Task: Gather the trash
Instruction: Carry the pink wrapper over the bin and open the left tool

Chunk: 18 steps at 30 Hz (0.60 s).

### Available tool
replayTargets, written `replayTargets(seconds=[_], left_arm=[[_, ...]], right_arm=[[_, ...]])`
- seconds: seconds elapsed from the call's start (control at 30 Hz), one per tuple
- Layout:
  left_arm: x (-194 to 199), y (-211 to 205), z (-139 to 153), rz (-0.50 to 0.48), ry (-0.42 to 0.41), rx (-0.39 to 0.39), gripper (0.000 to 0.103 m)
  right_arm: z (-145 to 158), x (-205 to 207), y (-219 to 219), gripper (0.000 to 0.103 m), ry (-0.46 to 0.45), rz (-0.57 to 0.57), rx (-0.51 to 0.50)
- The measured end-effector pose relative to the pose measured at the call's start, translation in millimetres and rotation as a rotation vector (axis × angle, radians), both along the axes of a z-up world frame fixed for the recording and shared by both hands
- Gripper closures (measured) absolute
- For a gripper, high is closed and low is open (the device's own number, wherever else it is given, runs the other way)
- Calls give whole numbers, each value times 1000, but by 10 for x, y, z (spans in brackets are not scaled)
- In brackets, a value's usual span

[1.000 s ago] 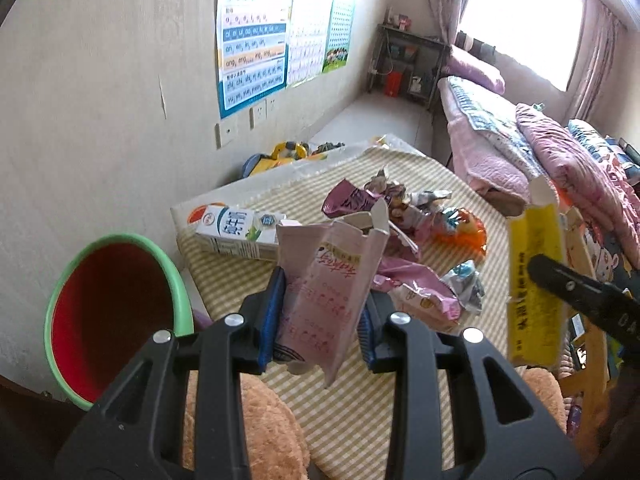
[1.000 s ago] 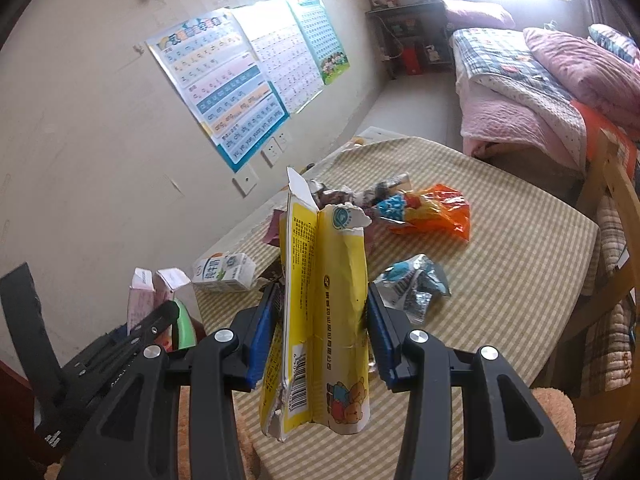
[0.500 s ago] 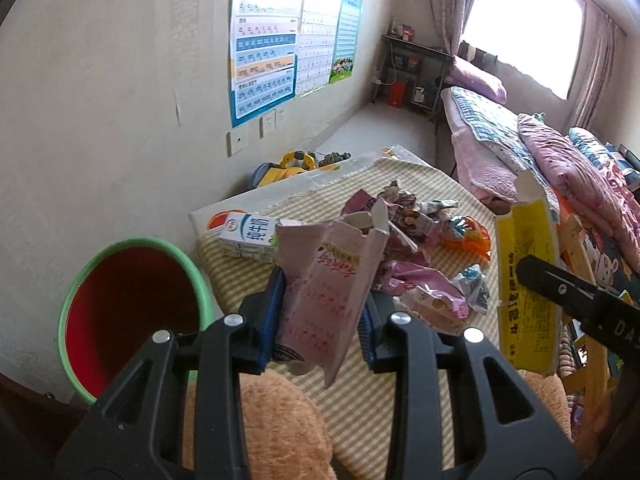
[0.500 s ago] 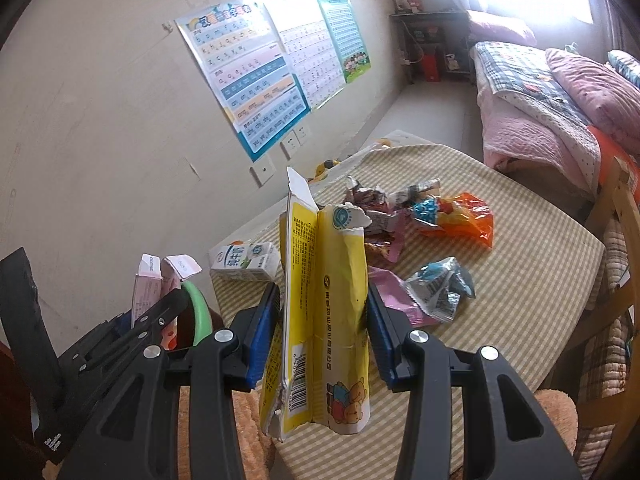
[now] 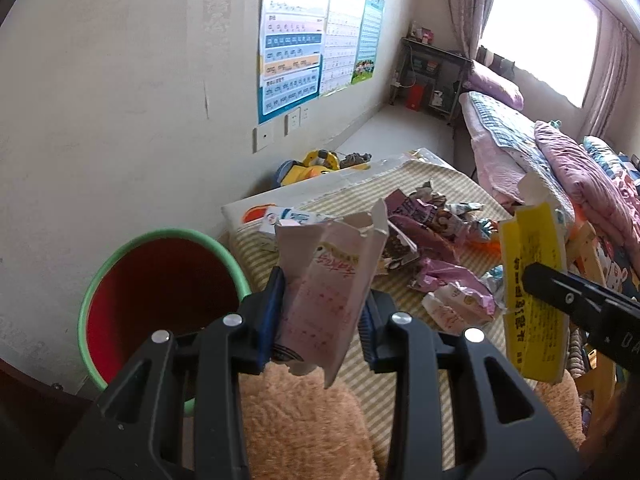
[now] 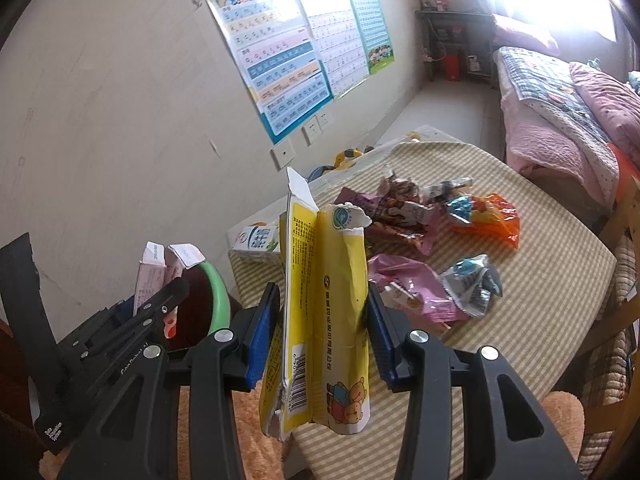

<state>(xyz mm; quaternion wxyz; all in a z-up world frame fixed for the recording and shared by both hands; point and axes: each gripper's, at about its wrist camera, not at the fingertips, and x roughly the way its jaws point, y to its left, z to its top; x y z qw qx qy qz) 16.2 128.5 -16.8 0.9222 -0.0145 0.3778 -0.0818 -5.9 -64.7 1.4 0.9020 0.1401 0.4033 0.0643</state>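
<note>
Clamped on torn pink carton [image 5: 326,304] and torn yellow carton [image 6: 324,320] — neither binned, crinkled foil wrappers [image 6: 416,240] left on table.

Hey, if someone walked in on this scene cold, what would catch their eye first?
Probably the two torn cartons held up in front: a pink carton clamped in the left gripper and a yellow carton clamped in the right gripper. Next, the red bin with a green rim by the wall to the left, and the bright snack wrappers scattered over the striped table.
</note>
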Motion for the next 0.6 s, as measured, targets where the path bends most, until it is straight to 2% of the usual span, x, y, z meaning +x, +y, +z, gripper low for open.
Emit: replayTargets(seconds=[0.6], left_arm=[[34, 738, -179, 159, 36, -10, 70]], right_arm=[[23, 200, 632, 61, -4, 140, -45]])
